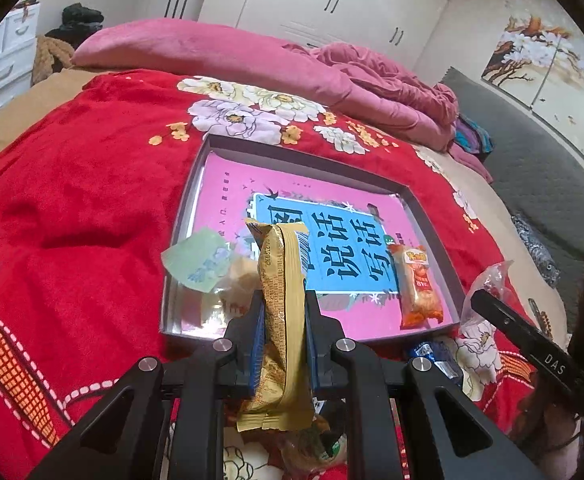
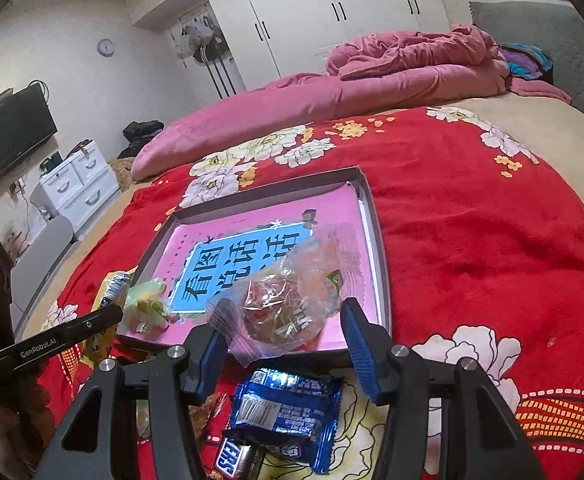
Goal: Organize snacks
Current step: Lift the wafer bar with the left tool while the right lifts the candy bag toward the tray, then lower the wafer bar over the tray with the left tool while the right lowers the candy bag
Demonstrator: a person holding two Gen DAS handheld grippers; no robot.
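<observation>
Gold snack bar [image 1: 282, 312] stands clamped in the left tool [image 1: 284, 320]; right tool [image 2: 288, 332] gapes around a clear packet [image 2: 288, 304], tray [image 2: 375, 240] beyond.

Gold wrapper [image 1: 282, 320], red floral blanket [image 1: 92, 200]

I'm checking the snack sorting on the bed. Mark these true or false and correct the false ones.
1. The left claw is shut on the gold-wrapped snack bar. True.
2. The right claw grips the blue snack packet. False: its jaws stand open, and the packet lies on the red floral blanket below them.
3. The orange snack packet lies inside the shallow box. True.
4. The box is bare inside. False: a pink book with a blue panel lines its bottom.
5. A clear-wrapped snack sits in the box near its front edge. True.
</observation>
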